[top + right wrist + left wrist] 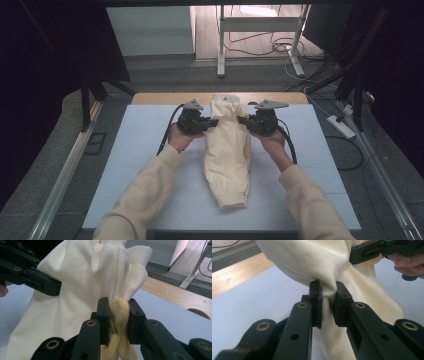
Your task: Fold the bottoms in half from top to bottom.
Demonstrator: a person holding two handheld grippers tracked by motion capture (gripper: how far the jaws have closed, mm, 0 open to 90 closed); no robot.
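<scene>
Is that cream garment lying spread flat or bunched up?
Bunched: the left gripper and right gripper pinch gathered folds of the cream garment.

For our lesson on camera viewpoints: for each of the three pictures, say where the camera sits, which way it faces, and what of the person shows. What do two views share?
High view: above the person's side, facing forward and down on the table; both forearms, left gripper and right gripper show.
Left gripper view: rides the left gripper, looking along its jaws at the pinched cream garment.
Right gripper view: rides the right gripper, jaws clamping a fold.
Shared: each gripper view shows the other gripper across the garment.
</scene>
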